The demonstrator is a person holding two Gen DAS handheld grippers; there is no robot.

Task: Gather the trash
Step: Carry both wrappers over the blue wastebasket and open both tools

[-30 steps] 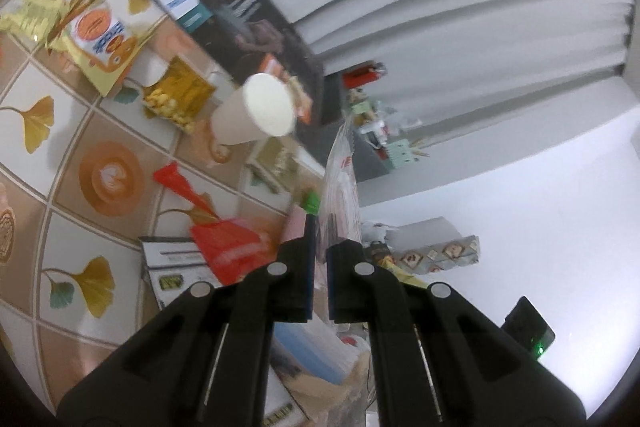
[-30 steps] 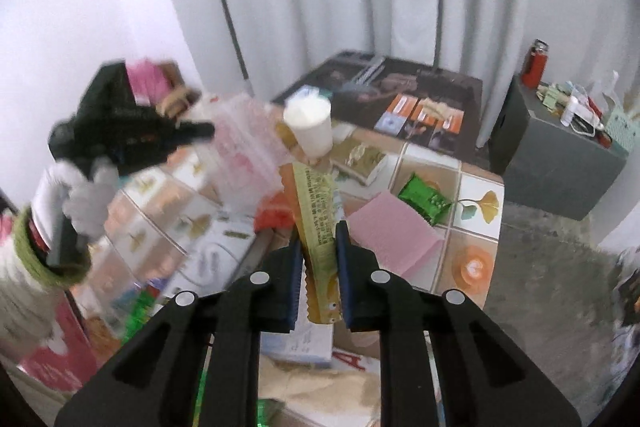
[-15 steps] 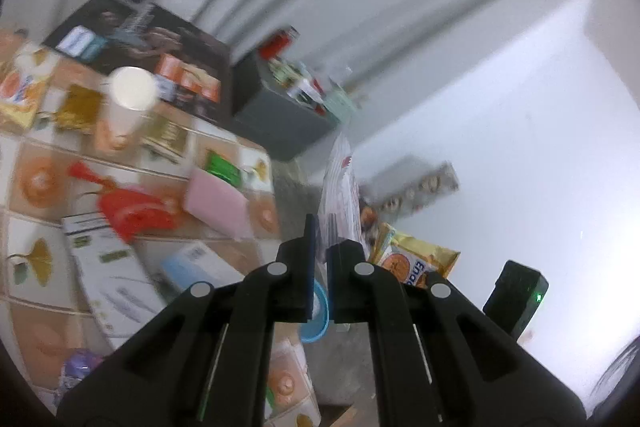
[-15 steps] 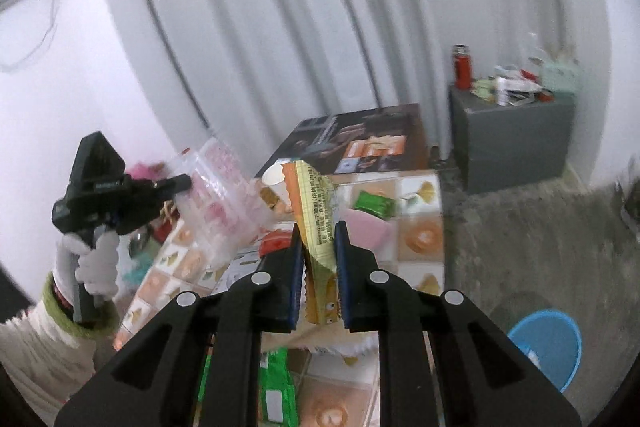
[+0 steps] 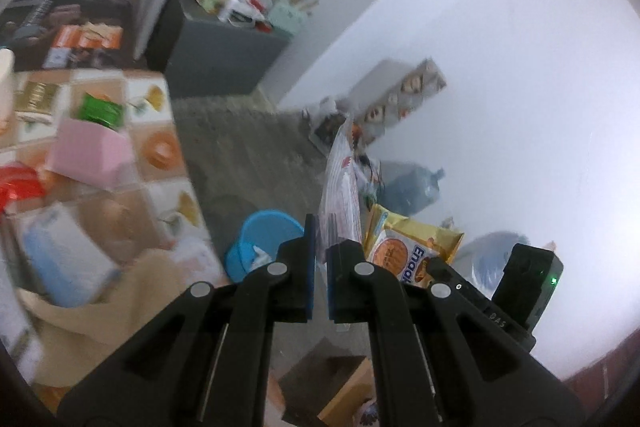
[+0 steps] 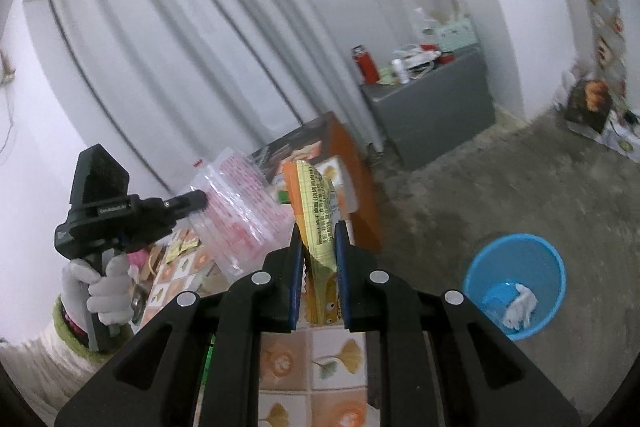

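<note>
Two grippers, one wrapper in each, above one blue bin.

Left wrist view: left gripper [image 5: 319, 269] clamped on one clear plastic bag [image 5: 340, 183] with red print, held over the floor; one blue bin [image 5: 260, 239] just below left; one yellow snack packet [image 5: 412, 247] pinched in the right gripper alongside. Right wrist view: right gripper [image 6: 318, 277] closed on that one yellow snack packet [image 6: 318, 211] above the tiled table [image 6: 332, 359]; same blue bin [image 6: 516, 281] on the floor at right, one white tissue [image 6: 518, 309] inside.
</note>
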